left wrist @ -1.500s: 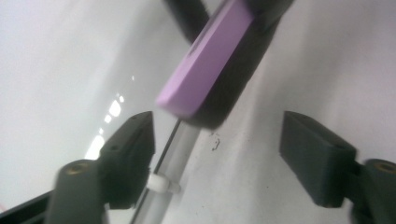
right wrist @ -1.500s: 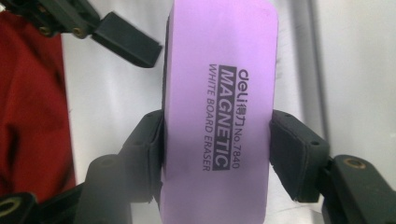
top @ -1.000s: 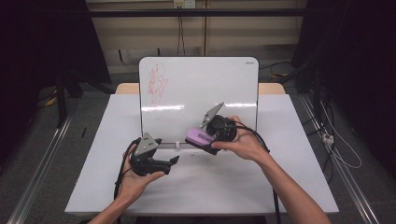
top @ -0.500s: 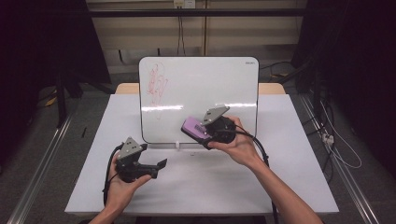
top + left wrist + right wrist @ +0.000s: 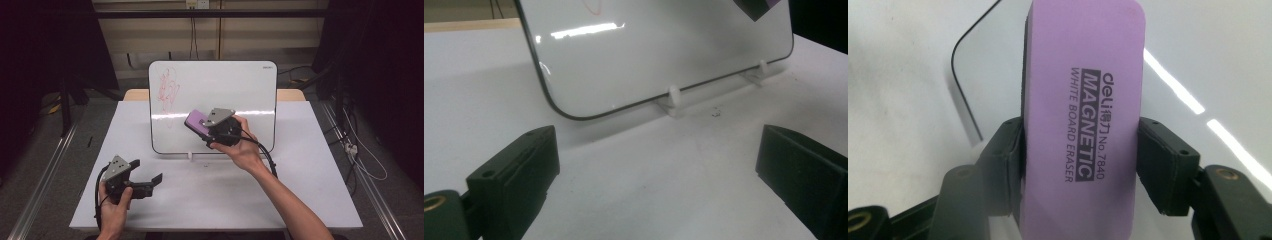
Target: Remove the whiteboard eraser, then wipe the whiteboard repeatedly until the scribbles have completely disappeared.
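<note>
Purple eraser, printed "deli MAGNETIC WHITE BOARD ERASER No.7840".

Each hand carries a black gripper: the left gripper and the right gripper share the same build. A grey three-cornered plate tops each one, and a black cable trails from each, looping back along the forearm. The jaws are blocky, matt black pieces with squared ends. In the right gripper view small screw holes dot the jaw blocks, and brass-coloured round fittings sit at the lower corners; the left gripper view shows one such fitting too. The person's forearms are bare, with no sleeves in sight.
</note>
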